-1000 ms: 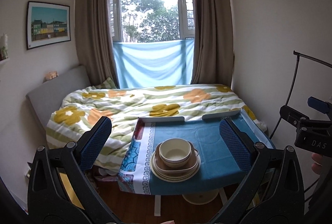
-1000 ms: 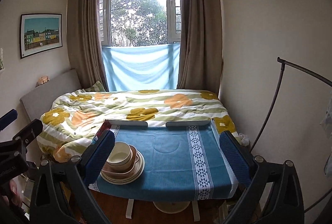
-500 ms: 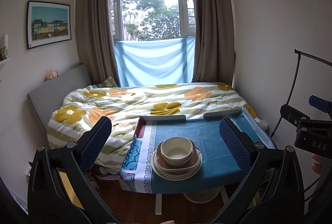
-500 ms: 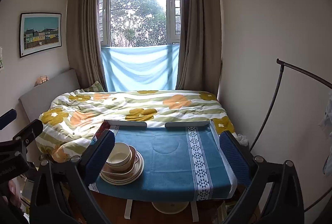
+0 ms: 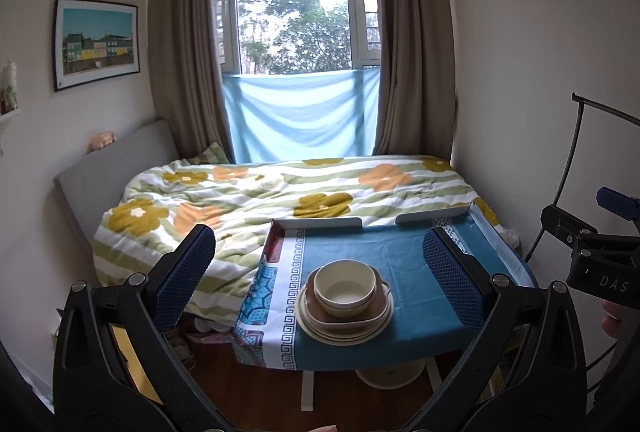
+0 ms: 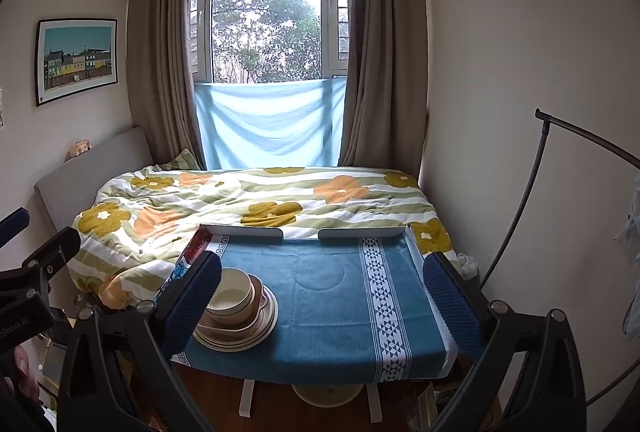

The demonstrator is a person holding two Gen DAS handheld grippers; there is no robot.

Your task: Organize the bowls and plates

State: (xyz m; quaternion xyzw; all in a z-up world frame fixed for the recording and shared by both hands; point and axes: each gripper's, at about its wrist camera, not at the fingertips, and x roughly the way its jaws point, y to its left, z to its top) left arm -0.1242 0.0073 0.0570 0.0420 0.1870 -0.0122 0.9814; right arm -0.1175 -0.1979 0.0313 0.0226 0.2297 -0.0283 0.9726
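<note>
- We hold the left tool point(image 5: 318, 274) with its two blue-padded fingers spread wide and nothing between them; it hangs in the air short of the surface point(image 5: 404, 252).
- We hold the right tool point(image 6: 322, 296) the same way, fingers wide apart and empty, also back from the near edge of the surface.
- The stack of plates point(image 5: 344, 324) sits on the blue cloth point(image 6: 332, 304) near the front left corner of the surface, and a brown dish with small handles rests on top of the plates.
- The cream bowl point(image 5: 345, 286) sits upright inside that dish, at the top of the stack.
- In the right wrist view the stack lies partly behind the tool's left finger point(image 6: 192, 300).
- The rest of the cloth, out to the white patterned band point(image 6: 384, 308), is bare.
- Behind the surface we see a bed point(image 5: 280, 191) with a flowered quilt, and a window point(image 5: 296, 3) beyond it.
</note>
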